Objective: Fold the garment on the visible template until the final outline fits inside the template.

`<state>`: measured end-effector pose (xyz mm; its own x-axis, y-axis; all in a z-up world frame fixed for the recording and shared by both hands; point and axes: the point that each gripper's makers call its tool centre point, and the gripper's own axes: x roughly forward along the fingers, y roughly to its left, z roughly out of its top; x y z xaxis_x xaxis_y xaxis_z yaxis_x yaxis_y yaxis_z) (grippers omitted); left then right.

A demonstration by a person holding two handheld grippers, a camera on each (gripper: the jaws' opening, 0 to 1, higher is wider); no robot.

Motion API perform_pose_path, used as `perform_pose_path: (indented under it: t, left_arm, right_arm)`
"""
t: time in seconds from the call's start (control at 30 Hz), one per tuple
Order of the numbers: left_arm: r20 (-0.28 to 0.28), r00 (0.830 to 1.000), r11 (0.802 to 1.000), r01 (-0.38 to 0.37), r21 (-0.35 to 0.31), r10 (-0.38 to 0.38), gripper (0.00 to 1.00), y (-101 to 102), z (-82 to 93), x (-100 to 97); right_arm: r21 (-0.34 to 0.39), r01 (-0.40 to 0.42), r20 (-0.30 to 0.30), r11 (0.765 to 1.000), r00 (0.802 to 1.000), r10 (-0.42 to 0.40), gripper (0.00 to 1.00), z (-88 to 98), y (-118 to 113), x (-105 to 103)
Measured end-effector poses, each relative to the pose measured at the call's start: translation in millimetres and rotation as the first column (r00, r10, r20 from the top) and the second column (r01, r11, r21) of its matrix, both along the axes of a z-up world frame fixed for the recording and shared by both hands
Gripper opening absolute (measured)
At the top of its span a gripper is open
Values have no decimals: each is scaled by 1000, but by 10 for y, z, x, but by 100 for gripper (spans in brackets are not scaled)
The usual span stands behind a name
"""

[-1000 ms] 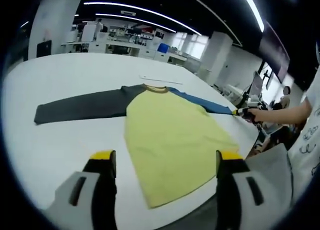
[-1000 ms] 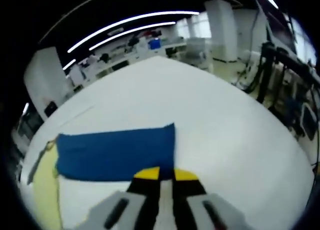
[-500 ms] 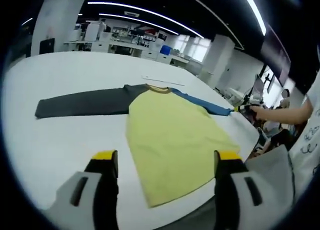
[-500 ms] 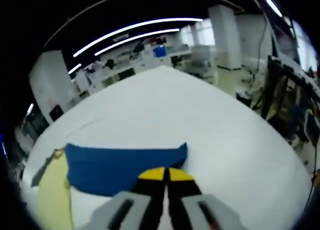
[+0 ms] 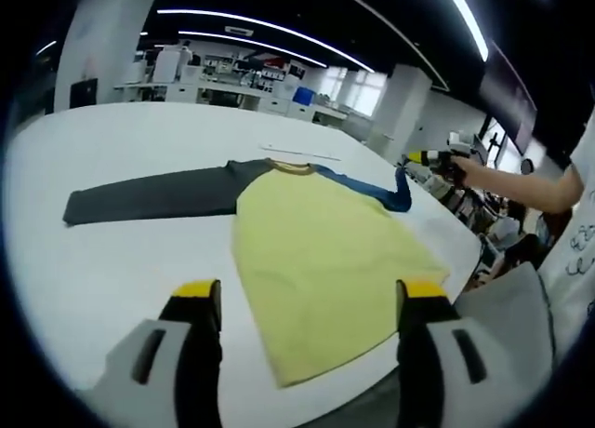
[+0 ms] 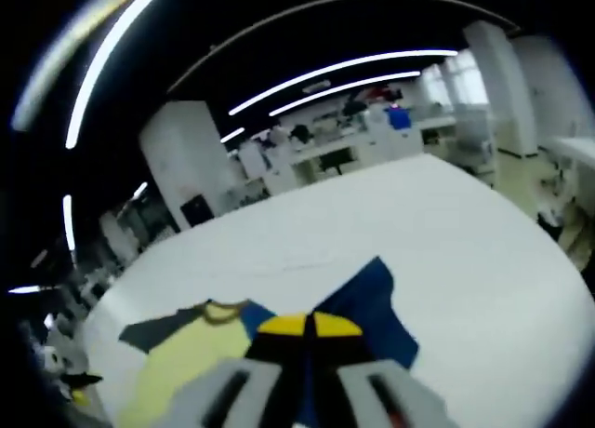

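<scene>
A long-sleeved shirt with a yellow body (image 5: pixel 321 260), a dark grey sleeve (image 5: pixel 149 195) and a blue sleeve (image 5: pixel 367 186) lies flat on the white table (image 5: pixel 102 279). My left gripper (image 5: pixel 302 302) hangs open above the near table edge, short of the shirt's hem. My right gripper (image 6: pixel 309 327) is shut on the blue sleeve's cuff (image 6: pixel 372 307) and holds it lifted off the table. In the left gripper view the right gripper (image 5: pixel 429 160) appears at the right with the raised cuff (image 5: pixel 403 188) hanging from it. The yellow body (image 6: pixel 181 372) and collar (image 6: pixel 221 310) lie below.
A thin white strip (image 5: pixel 299 152) lies on the table beyond the collar. A person's arm (image 5: pixel 521 181) reaches in from the right. Desks and shelves (image 5: pixel 232 79) stand behind the table, and a white pillar (image 6: pixel 177 163) rises at the back.
My right gripper closed on the blue sleeve's cuff and lifted it up off the table, swinging toward the shirt body. The left gripper stayed still and open.
</scene>
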<state>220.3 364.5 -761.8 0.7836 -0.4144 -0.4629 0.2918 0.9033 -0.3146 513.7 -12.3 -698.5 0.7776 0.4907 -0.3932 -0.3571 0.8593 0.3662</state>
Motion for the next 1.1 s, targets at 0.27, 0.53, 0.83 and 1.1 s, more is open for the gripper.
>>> perform_pose_path:
  t: [0.27, 0.53, 0.83, 1.1]
  left_arm:
    - [10, 1000, 1000, -24, 6, 24, 73, 29, 8, 29]
    - [19, 999, 999, -32, 7, 31, 73, 52, 6, 50]
    - [10, 1000, 1000, -25, 6, 25, 74, 30, -24, 46]
    - [3, 999, 999, -33, 6, 33, 73, 57, -52, 38]
  right_arm:
    - [50, -194, 25, 980, 981, 193, 0, 134, 1134, 54]
    - [75, -321, 18, 944, 947, 320, 0, 100, 1918, -31]
    - [77, -438, 18, 896, 899, 438, 0, 11, 2631, -163]
    - [63, -504, -12, 861, 862, 506, 0, -212, 3119, -358]
